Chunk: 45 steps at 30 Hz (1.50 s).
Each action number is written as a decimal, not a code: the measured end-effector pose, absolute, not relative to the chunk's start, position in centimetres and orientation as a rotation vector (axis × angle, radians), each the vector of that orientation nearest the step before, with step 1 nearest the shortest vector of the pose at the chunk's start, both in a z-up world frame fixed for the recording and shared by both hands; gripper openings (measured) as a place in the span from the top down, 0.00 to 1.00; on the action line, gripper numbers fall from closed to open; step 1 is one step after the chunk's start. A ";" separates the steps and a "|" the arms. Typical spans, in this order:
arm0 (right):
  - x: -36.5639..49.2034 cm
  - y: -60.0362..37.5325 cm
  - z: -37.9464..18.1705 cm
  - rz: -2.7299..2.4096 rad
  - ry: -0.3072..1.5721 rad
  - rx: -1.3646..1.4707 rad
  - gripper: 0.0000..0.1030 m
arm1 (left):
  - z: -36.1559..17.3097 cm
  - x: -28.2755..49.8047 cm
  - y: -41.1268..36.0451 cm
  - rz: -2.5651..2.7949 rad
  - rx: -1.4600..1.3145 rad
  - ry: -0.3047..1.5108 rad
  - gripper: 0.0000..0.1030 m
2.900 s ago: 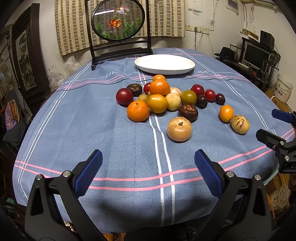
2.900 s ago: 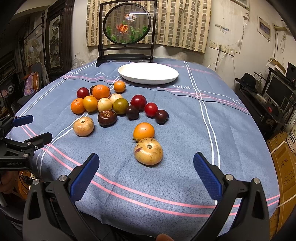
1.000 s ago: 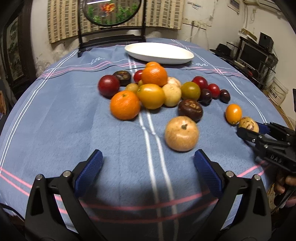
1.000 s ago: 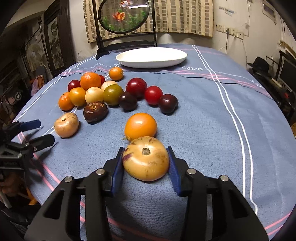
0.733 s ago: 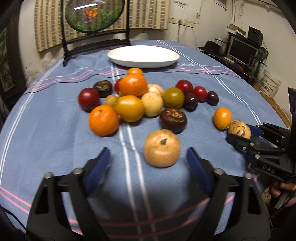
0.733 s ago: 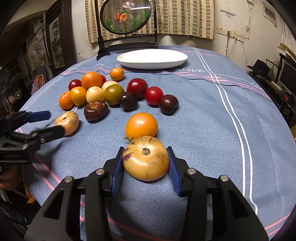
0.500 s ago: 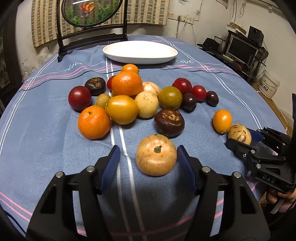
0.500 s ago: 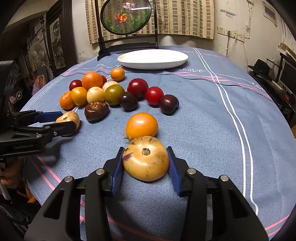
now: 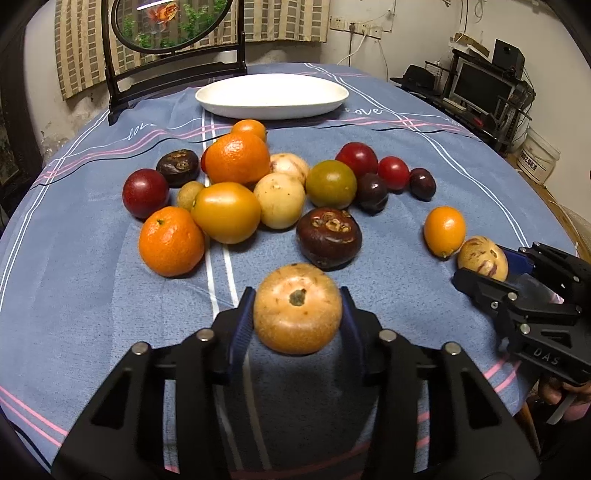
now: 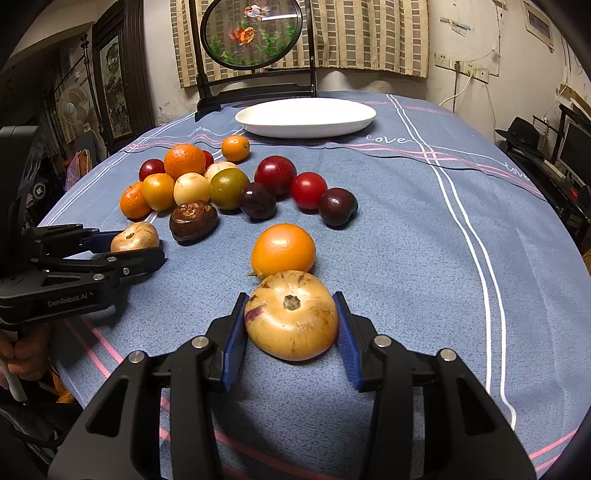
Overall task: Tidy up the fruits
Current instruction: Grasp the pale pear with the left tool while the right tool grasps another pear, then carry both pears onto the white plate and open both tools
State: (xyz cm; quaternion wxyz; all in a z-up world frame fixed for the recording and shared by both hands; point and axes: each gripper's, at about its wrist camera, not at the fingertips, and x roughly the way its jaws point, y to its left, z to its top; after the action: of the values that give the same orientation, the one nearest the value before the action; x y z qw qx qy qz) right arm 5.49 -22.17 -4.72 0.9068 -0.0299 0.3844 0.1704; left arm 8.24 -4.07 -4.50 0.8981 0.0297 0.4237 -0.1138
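In the left wrist view my left gripper point(image 9: 296, 295) has a tan round fruit point(image 9: 297, 317) between its blue pads. The jaws are closing and both pads touch its sides. The fruit rests on the blue tablecloth point(image 9: 74, 295). In the right wrist view my right gripper point(image 10: 290, 299) is shut on a pale yellow, purple-streaked fruit point(image 10: 291, 325), also resting on the cloth. A smooth orange fruit point(image 10: 283, 251) lies just beyond it. A white oval plate point(image 10: 306, 118) stands empty at the far side. Each gripper shows in the other's view, the left gripper point(image 10: 137, 245) and the right gripper point(image 9: 480, 266).
Several oranges, plums, tomatoes and brown fruits point(image 9: 236, 210) lie bunched mid-table between the grippers and the plate. A dark-framed round goldfish screen point(image 10: 255, 33) stands behind the plate. The near table edge curves just below both grippers. A desk with a monitor point(image 9: 476, 85) stands at the right.
My left gripper moved forward to the tan fruit and its wide-open jaws closed in on it. The right gripper stayed still, shut on the streaked fruit.
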 end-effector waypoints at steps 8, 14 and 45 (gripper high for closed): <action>5.6 -22.1 -4.7 0.341 0.801 -0.065 0.56 | -4.5 7.9 -3.9 -0.236 0.050 0.873 0.58; 5.0 -22.0 -3.5 0.349 0.791 -0.076 0.56 | -4.1 7.9 -3.3 -0.250 0.016 0.873 0.58; 35.9 -17.0 -1.2 0.354 0.883 -0.065 0.57 | 0.7 37.9 -2.1 -0.225 0.006 0.913 0.58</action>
State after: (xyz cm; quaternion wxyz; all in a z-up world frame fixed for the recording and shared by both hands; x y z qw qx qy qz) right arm 35.85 -17.01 -1.17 0.8884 -0.0312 0.4251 0.1706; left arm 37.86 -2.13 0.70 0.8916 0.0027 0.4397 -0.1082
